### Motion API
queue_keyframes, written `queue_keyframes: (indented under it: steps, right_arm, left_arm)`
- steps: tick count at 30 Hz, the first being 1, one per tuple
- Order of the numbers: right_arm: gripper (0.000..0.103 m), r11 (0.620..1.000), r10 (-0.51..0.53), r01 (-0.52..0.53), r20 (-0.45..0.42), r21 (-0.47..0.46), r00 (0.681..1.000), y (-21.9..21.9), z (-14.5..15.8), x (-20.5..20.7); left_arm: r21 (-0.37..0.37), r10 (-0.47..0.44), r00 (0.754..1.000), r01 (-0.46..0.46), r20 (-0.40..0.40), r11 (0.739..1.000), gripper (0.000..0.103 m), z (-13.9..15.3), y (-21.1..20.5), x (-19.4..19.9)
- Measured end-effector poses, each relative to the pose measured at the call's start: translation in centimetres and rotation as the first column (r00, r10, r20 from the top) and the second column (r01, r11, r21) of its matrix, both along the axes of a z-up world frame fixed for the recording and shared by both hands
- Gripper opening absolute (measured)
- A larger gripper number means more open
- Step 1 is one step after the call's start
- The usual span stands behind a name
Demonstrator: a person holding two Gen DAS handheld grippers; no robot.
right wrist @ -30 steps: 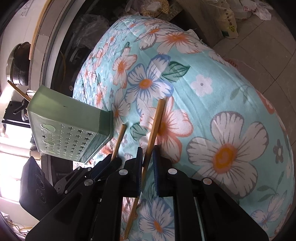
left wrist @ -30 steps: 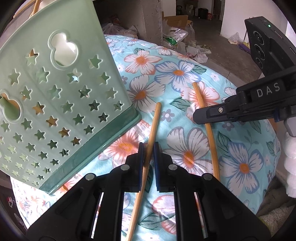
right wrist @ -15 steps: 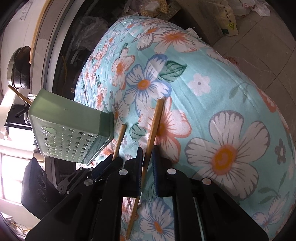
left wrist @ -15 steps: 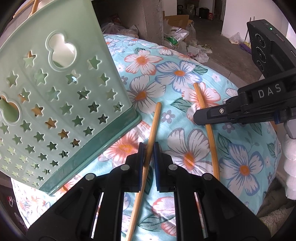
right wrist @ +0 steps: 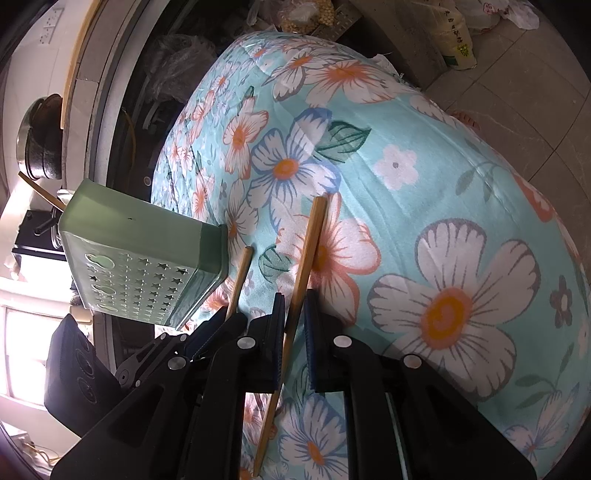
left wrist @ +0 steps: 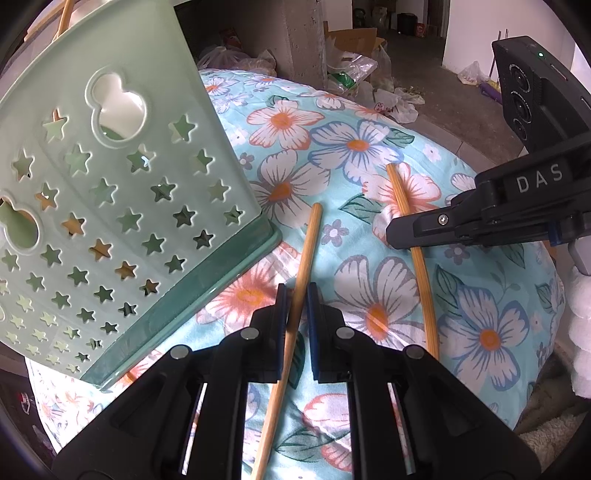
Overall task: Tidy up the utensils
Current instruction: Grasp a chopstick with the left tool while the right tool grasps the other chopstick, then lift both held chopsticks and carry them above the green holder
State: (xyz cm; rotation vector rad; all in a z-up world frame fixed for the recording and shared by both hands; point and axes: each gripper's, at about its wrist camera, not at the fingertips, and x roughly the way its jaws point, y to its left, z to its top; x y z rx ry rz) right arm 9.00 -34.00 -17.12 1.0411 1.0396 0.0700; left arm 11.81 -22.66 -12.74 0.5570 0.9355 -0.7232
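Now two slim, round wooden chopsticks lie on the flower-printed cloth (left wrist: 480,295), a soft, slightly wrinkled turquoise fabric covering a rounded bench. The left chopstick (left wrist: 303,273) is straight and smooth, lying just beside the base of the basket (left wrist: 122,206); the left gripper (left wrist: 297,314) has its jaws clamped on it, blue pads pressing its sides. The right chopstick (left wrist: 413,236) lies farther from the basket, roughly parallel to the first, and the right gripper (right wrist: 293,325) has its jaws closed on it in the same way, low on the shaft.

The basket is pale green plastic, a boxy tub with a darker green base band, its wall punched with rows of star-shaped holes and a few larger gourd-shaped openings. It stands on the cloth and appears tilted in the left wrist view. Through the star holes, tan wooden sticks (left wrist: 74,225) show inside it, and a thin wooden end (left wrist: 64,14) pokes above its rim.
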Motion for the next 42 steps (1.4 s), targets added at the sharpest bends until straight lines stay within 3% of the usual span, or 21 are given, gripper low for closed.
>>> queue_keyframes:
  steps: [25, 32, 39, 42]
  right_arm:
    - [0.01, 1.0, -0.007, 0.008, 0.052, -0.011, 0.999, -0.2, 1.0, -0.5]
    - [0.009, 0.998, -0.018, 0.026, 0.131, -0.065, 0.991, -0.5, 3.6, -1.7]
    - [0.007, 0.978, 0.035, 0.022, 0.269, -0.205, 0.963, -0.1, 8.8, -2.7]
    - [0.006, 0.967, 0.059, 0.023, 0.309, -0.255, 0.949, 0.2, 10.6, -2.9]
  left_arm:
    - [-0.023, -0.01, 0.999, 0.011, 0.041, 1.0, 0.005, 0.4, -0.4, -0.3]
    - [-0.152, 0.01, 0.999, -0.006, 0.03, 0.988, 0.005, 3.7, 2.0, 0.2]
    - [-0.306, 0.062, 0.995, -0.037, 0.072, 0.951, 0.005, 9.1, 6.0, 0.5]
    - [-0.379, 0.099, 0.992, -0.061, 0.084, 0.923, 0.005, 11.3, 8.2, 0.6]
